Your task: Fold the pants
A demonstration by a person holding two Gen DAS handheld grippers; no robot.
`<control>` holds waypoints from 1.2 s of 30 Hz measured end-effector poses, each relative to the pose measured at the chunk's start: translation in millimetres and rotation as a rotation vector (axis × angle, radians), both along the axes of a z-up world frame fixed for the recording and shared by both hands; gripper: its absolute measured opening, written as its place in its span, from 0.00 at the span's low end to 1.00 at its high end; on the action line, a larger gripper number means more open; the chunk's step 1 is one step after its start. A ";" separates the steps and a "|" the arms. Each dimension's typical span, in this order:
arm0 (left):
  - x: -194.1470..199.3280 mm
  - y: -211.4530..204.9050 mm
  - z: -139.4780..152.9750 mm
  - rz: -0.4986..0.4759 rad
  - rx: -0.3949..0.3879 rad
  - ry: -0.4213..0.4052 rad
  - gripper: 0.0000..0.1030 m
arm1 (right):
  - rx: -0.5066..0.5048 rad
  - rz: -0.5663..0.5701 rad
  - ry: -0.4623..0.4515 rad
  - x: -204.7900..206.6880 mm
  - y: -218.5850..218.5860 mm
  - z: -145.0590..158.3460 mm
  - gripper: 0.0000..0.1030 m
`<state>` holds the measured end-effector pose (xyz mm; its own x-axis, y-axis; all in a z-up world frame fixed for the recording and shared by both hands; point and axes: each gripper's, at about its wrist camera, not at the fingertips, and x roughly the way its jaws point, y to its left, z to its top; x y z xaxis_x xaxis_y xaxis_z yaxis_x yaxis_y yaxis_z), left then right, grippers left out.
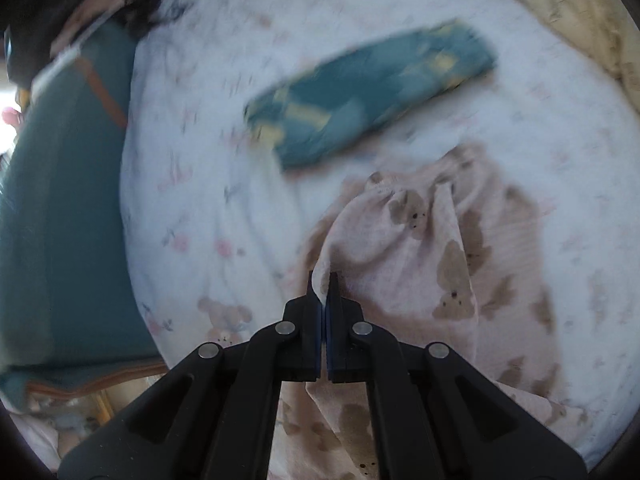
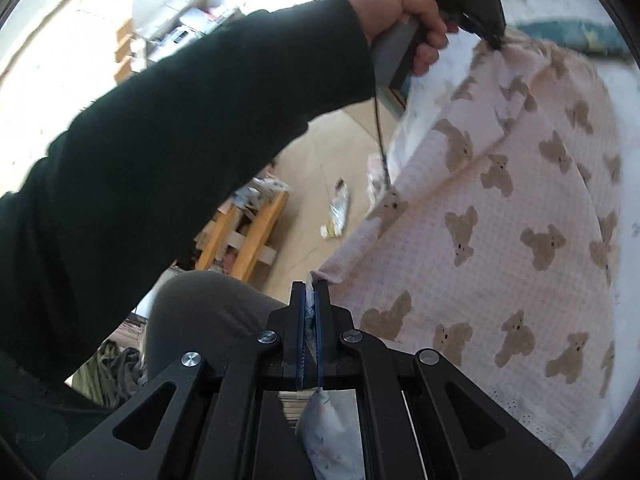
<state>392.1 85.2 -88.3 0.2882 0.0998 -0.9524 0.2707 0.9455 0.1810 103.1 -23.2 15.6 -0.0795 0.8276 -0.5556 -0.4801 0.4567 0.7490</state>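
The pants (image 1: 432,240) are pale pink with brown teddy bears and lie spread on a white floral bed sheet (image 1: 192,168). My left gripper (image 1: 323,280) is shut on a pinched edge of the pants and lifts it off the bed. My right gripper (image 2: 311,280) is shut on another corner of the pants (image 2: 500,232), with a bit of white sheet-like cloth hanging between its jaws. In the right wrist view the left gripper (image 2: 494,42) grips the far corner, held by a hand in a dark green sleeve.
A folded teal and yellow garment (image 1: 368,96) lies on the sheet beyond the pants. A teal cushion or headboard (image 1: 60,208) borders the bed on the left. A beige blanket (image 1: 580,20) lies at the far right. A wooden frame (image 2: 244,236) and litter sit on the floor.
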 end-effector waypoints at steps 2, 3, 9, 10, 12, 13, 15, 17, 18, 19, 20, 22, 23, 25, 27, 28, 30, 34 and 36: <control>5.0 8.5 -26.3 0.015 0.002 0.041 0.02 | -0.027 -0.004 0.026 5.4 3.6 -10.4 0.03; 7.1 12.7 -35.2 0.028 0.013 0.041 0.03 | -0.043 -0.011 0.041 8.8 5.4 -15.5 0.03; 16.1 46.0 -38.6 0.142 -0.072 -0.002 0.56 | -0.101 -0.017 0.065 16.9 8.6 -20.5 0.03; 13.0 49.5 -30.7 0.139 -0.087 -0.029 0.76 | -0.108 -0.018 0.061 12.2 -1.1 -24.7 0.03; 3.0 55.1 -11.6 0.125 -0.128 -0.092 0.82 | -0.109 -0.020 0.053 15.7 7.7 -17.7 0.03; -4.5 59.3 -1.1 0.116 -0.158 -0.099 0.81 | -0.107 -0.020 0.046 16.8 9.5 -15.2 0.03; -28.6 72.9 21.2 0.117 -0.241 -0.109 0.81 | -0.110 -0.022 0.036 18.7 16.9 -8.5 0.03; -56.1 83.7 44.8 0.129 -0.296 -0.145 0.81 | -0.107 -0.015 0.026 15.7 28.5 -2.8 0.03; -72.0 89.8 57.8 0.134 -0.329 -0.160 0.81 | -0.107 -0.003 0.012 13.2 36.4 1.8 0.03; -89.4 100.8 67.7 0.139 -0.365 -0.169 0.81 | -0.110 0.009 0.002 9.3 41.3 -0.3 0.03; -106.9 111.1 73.7 0.147 -0.386 -0.171 0.81 | -0.111 0.021 -0.003 8.6 50.0 -1.3 0.03; -141.2 132.1 79.5 0.169 -0.396 -0.155 0.81 | -0.103 0.044 0.000 3.6 67.7 -3.4 0.03; -155.3 142.3 80.5 0.181 -0.401 -0.153 0.81 | -0.103 0.053 -0.004 2.2 79.1 -5.3 0.03; -183.7 165.7 68.0 0.217 -0.407 -0.109 0.82 | -0.110 0.061 -0.006 -0.8 100.5 -18.2 0.03; -201.8 179.9 51.5 0.249 -0.400 -0.058 0.82 | -0.103 0.066 0.007 -2.4 119.7 -36.0 0.03; -211.0 189.8 40.5 0.285 -0.382 -0.034 0.82 | -0.113 0.058 0.008 -2.6 124.6 -45.7 0.03; -223.9 203.1 22.8 0.338 -0.375 0.009 0.82 | -0.137 0.044 0.013 -1.5 138.8 -66.0 0.04; -239.9 209.8 -6.3 0.373 -0.425 0.097 0.82 | -0.160 0.002 0.026 5.0 144.5 -85.5 0.09; -247.3 205.3 -17.2 0.348 -0.431 0.126 0.82 | -0.167 -0.003 0.014 4.2 136.4 -83.3 0.29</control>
